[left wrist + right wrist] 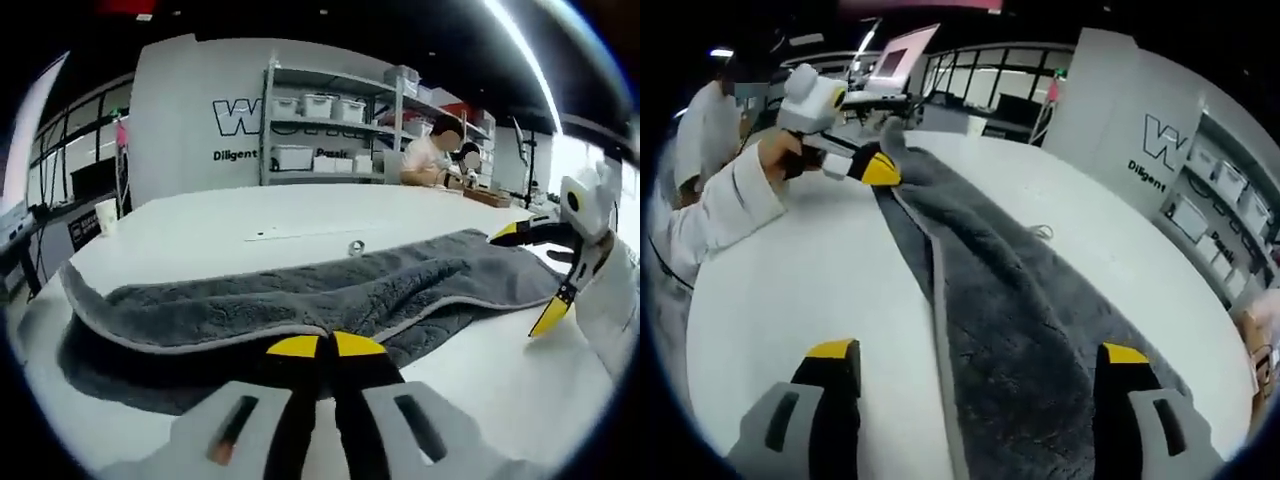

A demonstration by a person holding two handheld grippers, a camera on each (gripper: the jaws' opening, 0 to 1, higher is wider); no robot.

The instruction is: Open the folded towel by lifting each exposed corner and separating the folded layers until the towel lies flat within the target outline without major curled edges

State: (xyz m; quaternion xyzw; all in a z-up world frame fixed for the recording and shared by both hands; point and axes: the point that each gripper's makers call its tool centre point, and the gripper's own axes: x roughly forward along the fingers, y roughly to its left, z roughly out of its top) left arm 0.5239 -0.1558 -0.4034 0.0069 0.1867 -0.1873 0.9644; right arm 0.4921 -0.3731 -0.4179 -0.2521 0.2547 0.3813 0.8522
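Left gripper view: the left gripper [326, 347] has its jaws pinching the grey towel's [330, 290] near edge on the white bench [200, 235]. The right gripper [975, 365] hovers over the towel, jaws spread wide.

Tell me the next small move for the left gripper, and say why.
Probably lift the left gripper and carry its edge back: it looks shut on the towel hem, the towel still lies folded lengthwise, and the right gripper is open above it.
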